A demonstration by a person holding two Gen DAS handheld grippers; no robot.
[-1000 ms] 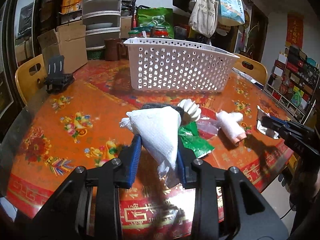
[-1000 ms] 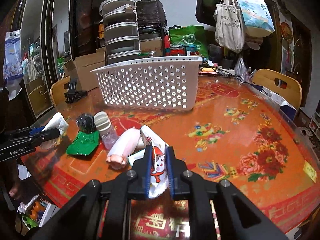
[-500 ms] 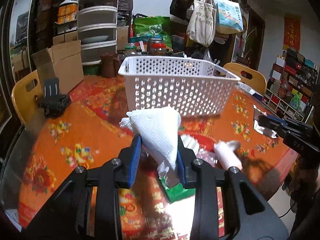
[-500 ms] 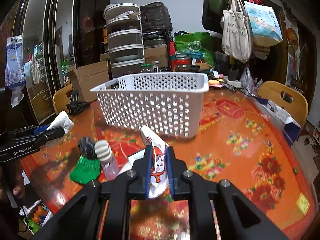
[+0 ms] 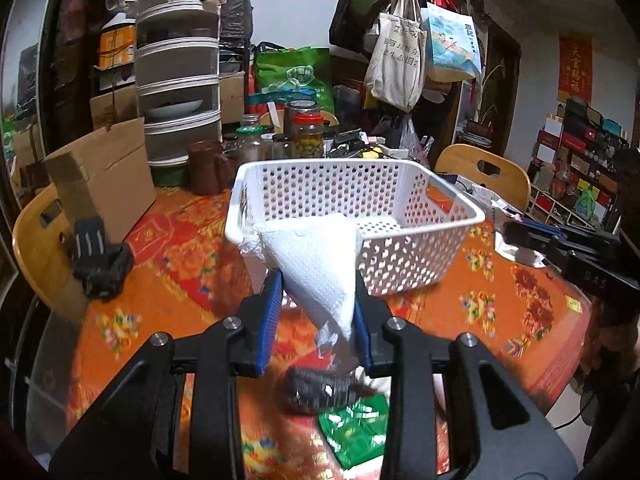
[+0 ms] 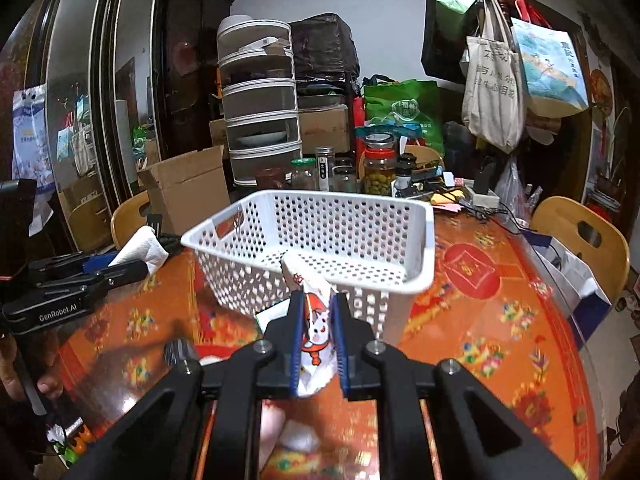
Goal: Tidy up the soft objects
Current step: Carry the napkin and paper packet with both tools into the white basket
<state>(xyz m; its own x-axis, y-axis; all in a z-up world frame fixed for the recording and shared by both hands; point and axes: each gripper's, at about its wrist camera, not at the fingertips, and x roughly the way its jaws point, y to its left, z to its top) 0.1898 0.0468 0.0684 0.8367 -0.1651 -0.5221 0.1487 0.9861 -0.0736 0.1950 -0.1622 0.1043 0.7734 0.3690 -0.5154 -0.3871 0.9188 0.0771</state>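
My left gripper [image 5: 316,300] is shut on a white paper-towel bundle [image 5: 316,264] in clear wrap, held above the table just short of the white perforated basket [image 5: 420,256]. My right gripper [image 6: 318,312] is shut on a white snack packet [image 6: 316,320] with a red cartoon print, its tip over the near wall of the same basket [image 6: 416,240]. The basket looks empty inside. In the right wrist view the left gripper [image 6: 120,268] and its paper-towel bundle [image 6: 142,250] show at the left. The right gripper [image 5: 516,236] reaches in from the right of the left wrist view.
Below the grippers lie a dark rolled object [image 5: 320,390], a green packet [image 5: 356,428] and a pale soft item [image 6: 296,440] on the red patterned tablecloth [image 6: 500,320]. Jars [image 6: 378,172], a cardboard box [image 5: 100,176] and a black holder [image 5: 98,256] stand behind the basket. Wooden chairs ring the table.
Both grippers have risen and moved toward the basket with their loads. The loose items on the table have dropped to the bottom of both views, and the basket's inside now shows.
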